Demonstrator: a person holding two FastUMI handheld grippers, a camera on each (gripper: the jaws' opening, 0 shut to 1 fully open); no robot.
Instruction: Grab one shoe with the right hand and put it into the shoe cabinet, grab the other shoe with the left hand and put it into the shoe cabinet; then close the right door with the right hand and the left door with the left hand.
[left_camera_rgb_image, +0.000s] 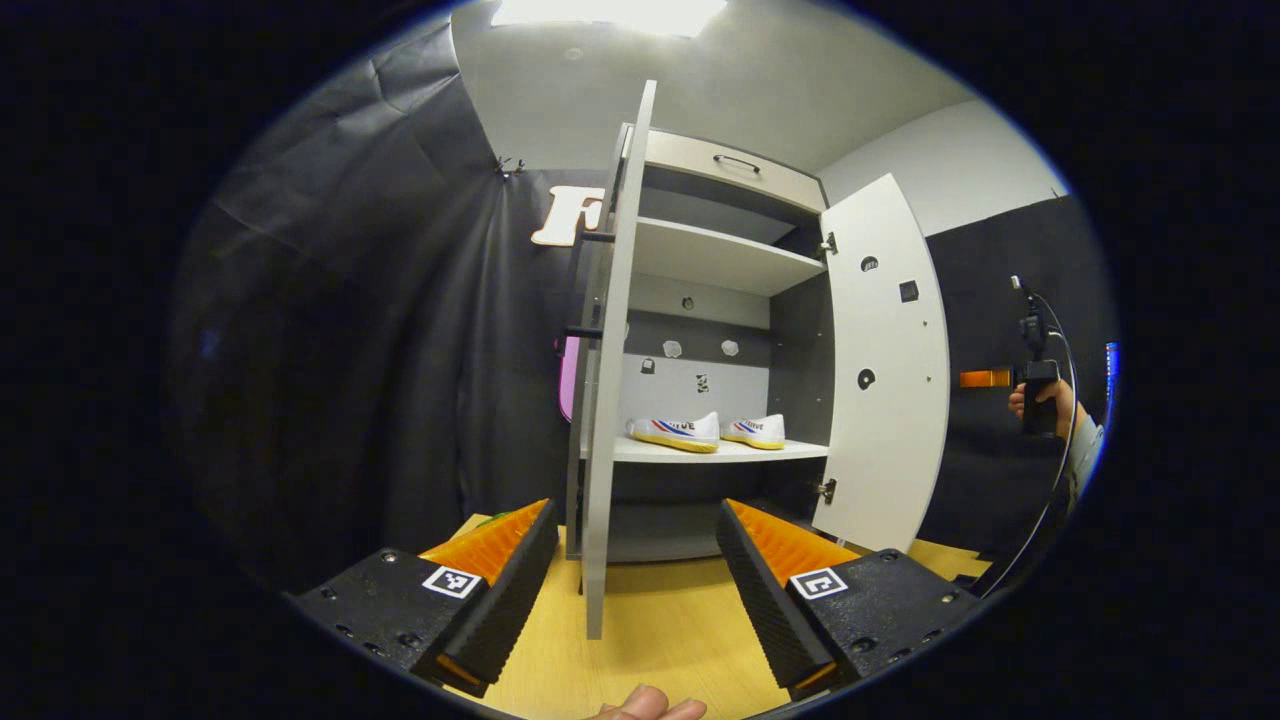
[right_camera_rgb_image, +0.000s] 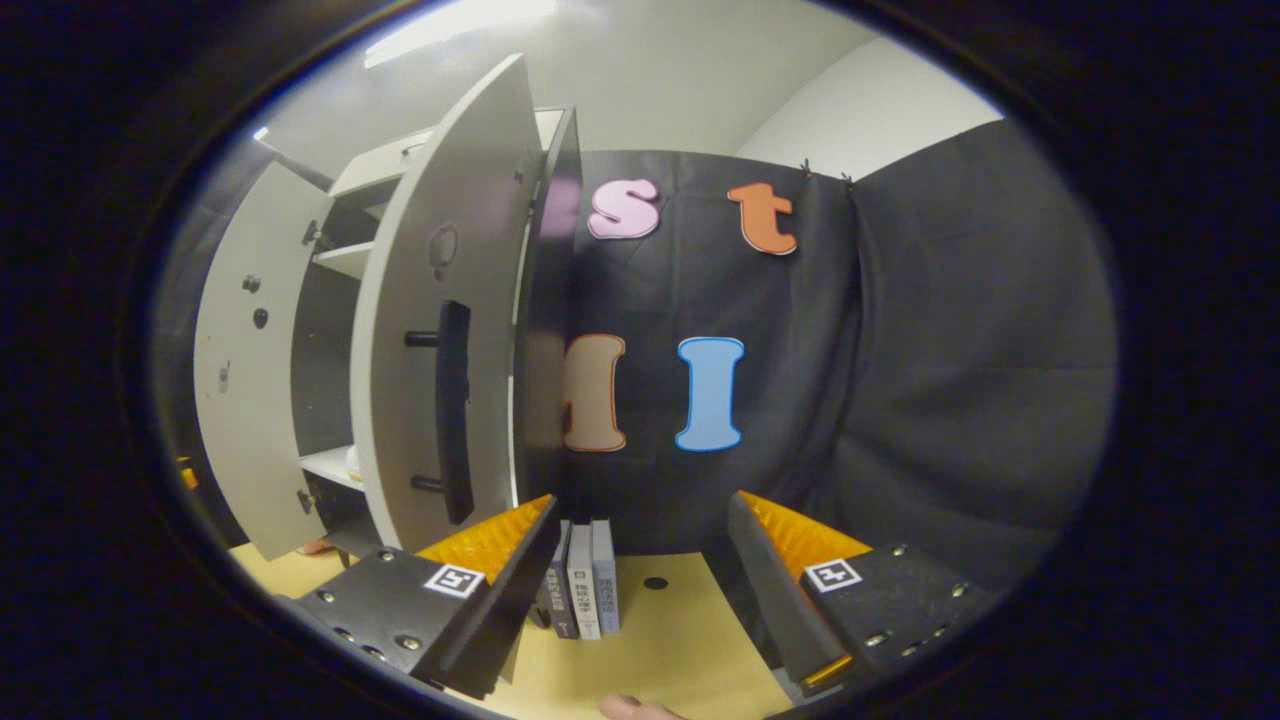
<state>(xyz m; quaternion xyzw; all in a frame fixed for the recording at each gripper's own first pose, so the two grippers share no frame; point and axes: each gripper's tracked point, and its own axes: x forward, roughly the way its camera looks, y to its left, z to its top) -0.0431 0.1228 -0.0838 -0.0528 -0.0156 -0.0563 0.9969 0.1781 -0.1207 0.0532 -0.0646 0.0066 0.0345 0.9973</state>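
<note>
Two shoes (left_camera_rgb_image: 675, 432) (left_camera_rgb_image: 756, 431) sit side by side on the lower shelf (left_camera_rgb_image: 720, 452) of the shoe cabinet (left_camera_rgb_image: 735, 175), toes toward its left side as we see them in the left gripper view. We hold the left gripper (left_camera_rgb_image: 637, 575) with jaws released and nothing between them; the left door (left_camera_rgb_image: 612, 400) stands edge-on between its fingers, farther off, swung out over the wooden surface (left_camera_rgb_image: 660, 620). The right door (left_camera_rgb_image: 885, 370) is open too. Beyond it, near the view's right edge, a hand (left_camera_rgb_image: 1040, 400) holds the other tool. The right gripper (right_camera_rgb_image: 640, 570) is likewise released and empty, facing the right door's handle (right_camera_rgb_image: 452, 410), with a few books (right_camera_rgb_image: 585, 580) standing on the surface beside the cabinet.
</note>
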